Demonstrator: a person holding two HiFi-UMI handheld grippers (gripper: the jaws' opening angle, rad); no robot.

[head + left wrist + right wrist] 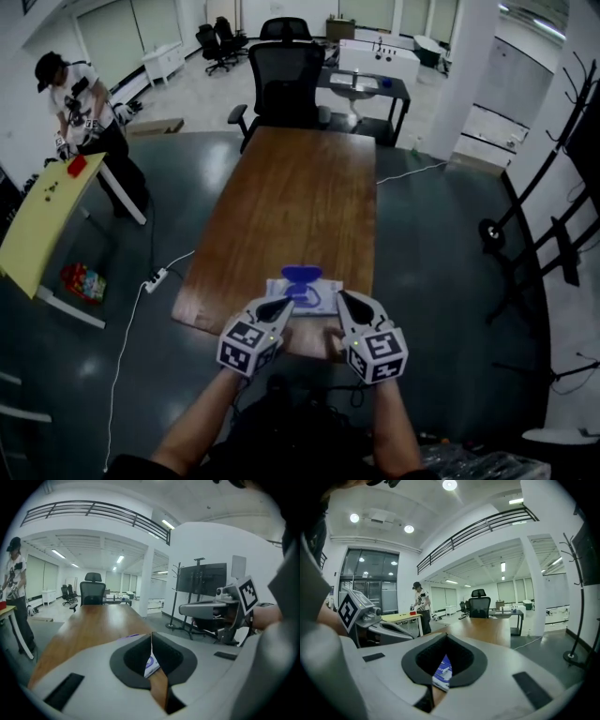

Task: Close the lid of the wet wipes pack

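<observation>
Wooden table (pixel 300 187) carries the wet wipes pack (pixel 316 304) crosswise at its near edge, blue lid (pixel 301 275) raised at the far side, between left gripper (pixel 284 304) and right gripper (pixel 344 298), both shut, empty, equally near

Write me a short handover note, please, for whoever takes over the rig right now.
The left gripper has its jaws together and holds nothing, with its tip at the near left of the wet wipes pack.
The right gripper is also shut and empty, at the pack's right side.
The pack lies by the near edge of the wooden table, and its blue lid stands open.
Done: nothing. Left: press the lid shut.
</observation>
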